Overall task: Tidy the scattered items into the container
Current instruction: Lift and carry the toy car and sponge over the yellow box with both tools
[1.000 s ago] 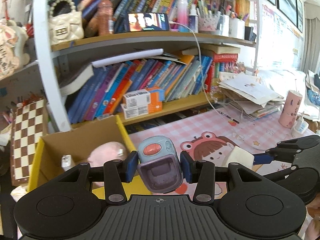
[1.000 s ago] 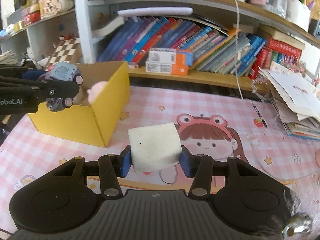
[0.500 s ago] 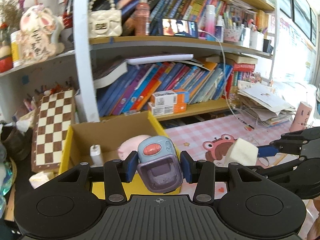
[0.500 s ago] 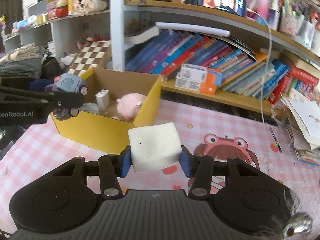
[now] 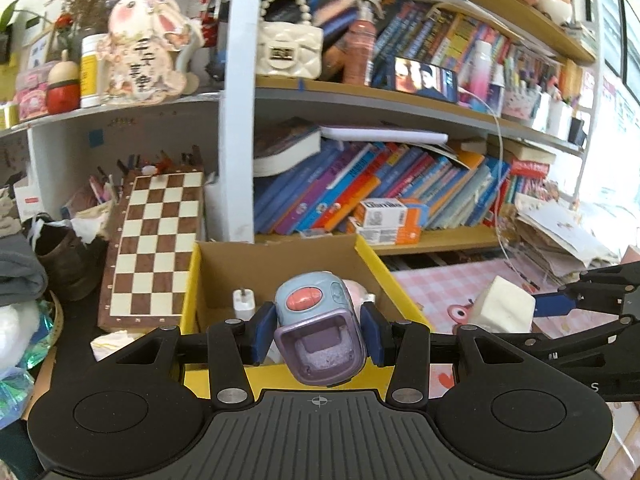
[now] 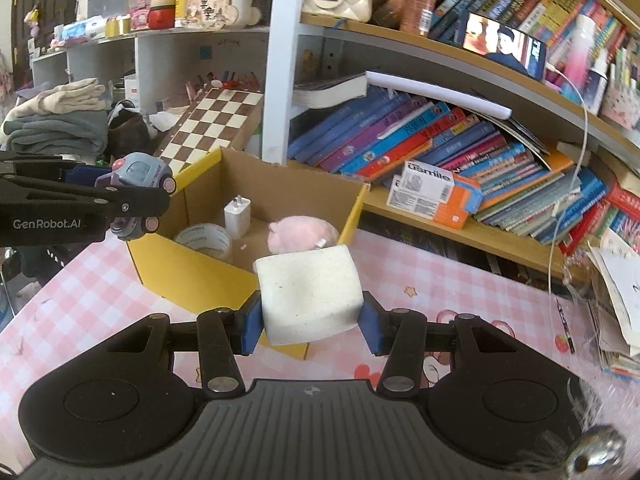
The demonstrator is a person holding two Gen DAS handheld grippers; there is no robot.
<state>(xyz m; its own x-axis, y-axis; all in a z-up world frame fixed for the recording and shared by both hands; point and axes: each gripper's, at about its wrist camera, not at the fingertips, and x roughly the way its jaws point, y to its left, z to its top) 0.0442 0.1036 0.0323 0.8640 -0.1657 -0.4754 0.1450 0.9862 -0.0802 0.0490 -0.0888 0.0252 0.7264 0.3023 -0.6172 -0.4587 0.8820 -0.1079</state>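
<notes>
My left gripper is shut on a small blue and purple toy car and holds it over the near wall of the yellow cardboard box. The car and the left gripper also show in the right wrist view, at the box's left corner. My right gripper is shut on a white foam block, just in front of the box's near right corner. In the box lie a pink plush, a white charger and a tape roll.
A bookshelf packed with books stands right behind the box. A chessboard leans at the box's left. Paper stacks lie at the right on the pink checked table mat. Folded clothes lie far left.
Both grippers have moved left and toward the box, each still holding its item. The toy car now hangs over the box's near wall, and the foam block is close to the box's corner.
</notes>
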